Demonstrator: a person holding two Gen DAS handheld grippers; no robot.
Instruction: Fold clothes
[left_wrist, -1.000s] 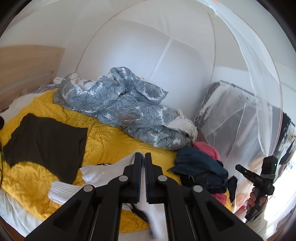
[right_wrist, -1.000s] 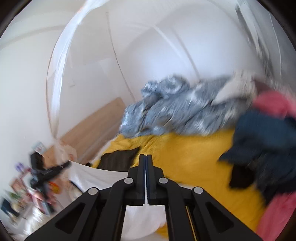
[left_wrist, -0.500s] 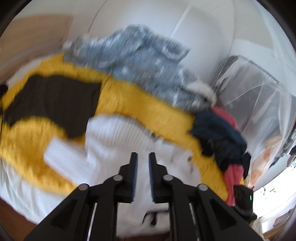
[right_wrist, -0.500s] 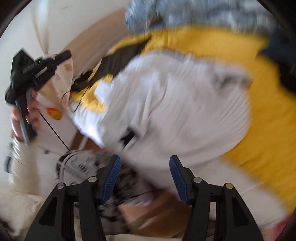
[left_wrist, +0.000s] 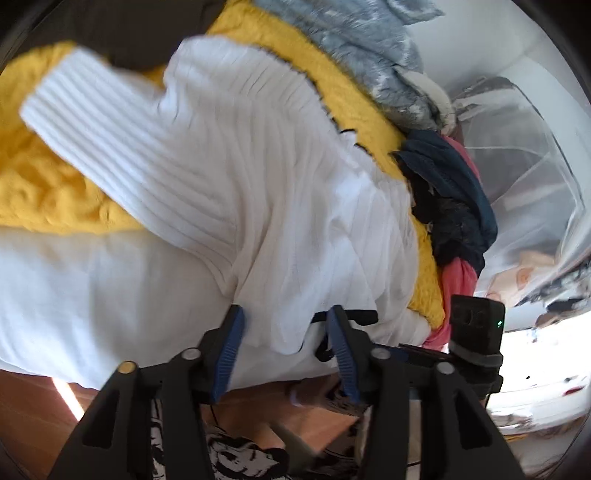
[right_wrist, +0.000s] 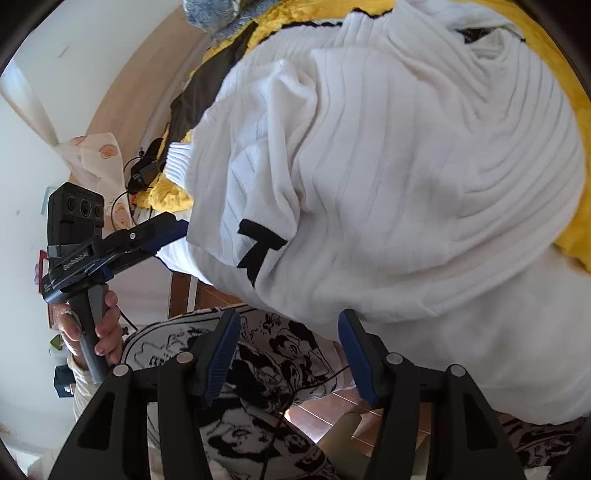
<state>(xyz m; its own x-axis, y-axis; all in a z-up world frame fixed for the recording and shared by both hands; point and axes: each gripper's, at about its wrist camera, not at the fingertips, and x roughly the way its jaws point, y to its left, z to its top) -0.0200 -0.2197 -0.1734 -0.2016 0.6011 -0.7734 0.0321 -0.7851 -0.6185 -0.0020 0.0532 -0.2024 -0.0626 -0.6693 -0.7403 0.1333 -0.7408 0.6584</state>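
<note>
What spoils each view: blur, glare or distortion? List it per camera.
Left wrist: mild motion blur on the white ribbed sweater, blown-out daylight at the lower right, strong fisheye bending with a dark round border. Right wrist: sharper; the sweater is bright but its ribs stay readable, edges curve the same way.

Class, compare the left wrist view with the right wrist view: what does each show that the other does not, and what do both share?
Only the left wrist view shows the pile of dark blue and pink clothes and the sweater's ribbed sleeve spread on the yellow bedspread.

Only the right wrist view shows the person's hand gripping the left tongs' handle, and the black mark on the sweater.

Both show the white ribbed sweater on the bedspread, and open tongs in front: left tongs, right tongs.
</note>
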